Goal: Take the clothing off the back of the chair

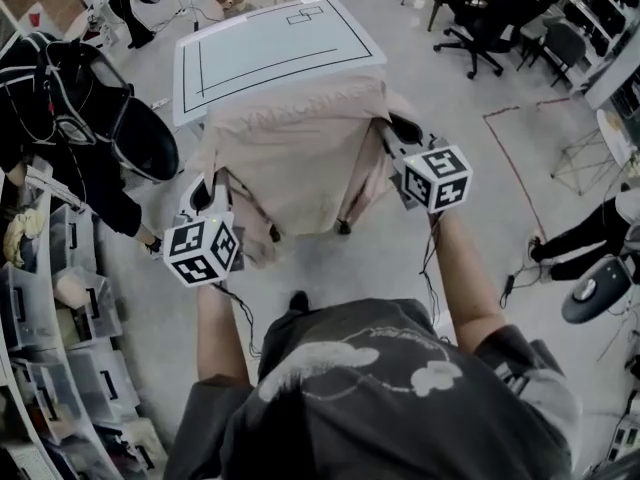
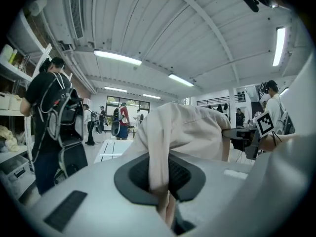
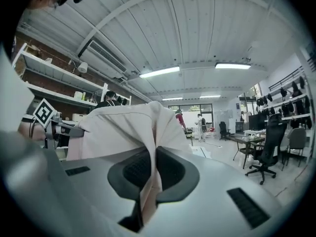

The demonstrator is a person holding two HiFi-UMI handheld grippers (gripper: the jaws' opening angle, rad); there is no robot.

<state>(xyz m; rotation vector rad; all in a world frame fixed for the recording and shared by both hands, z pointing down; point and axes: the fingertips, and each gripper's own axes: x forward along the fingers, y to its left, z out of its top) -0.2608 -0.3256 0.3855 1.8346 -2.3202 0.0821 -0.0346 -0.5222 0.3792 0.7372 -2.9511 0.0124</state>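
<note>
A pale pink garment [image 1: 300, 158] hangs spread between my two grippers, covering the chair so that only dark feet [image 1: 343, 227] show below its hem. My left gripper [image 1: 213, 194] is shut on the garment's left edge. In the left gripper view a fold of the cloth [image 2: 187, 127] runs down into the gripper [image 2: 165, 204] between the pads. My right gripper [image 1: 396, 134] is shut on the right edge. The right gripper view shows the fabric [image 3: 123, 127] pinched the same way in the gripper [image 3: 145, 201]. Both grippers point roughly level.
A white table [image 1: 210, 78] with black lines stands just beyond the garment. At the left a person with a black backpack [image 1: 80, 118] stands beside shelves of bins [image 1: 60, 348]. A black office chair [image 1: 490, 18] is at the back right, another person [image 1: 590, 233] at the right edge.
</note>
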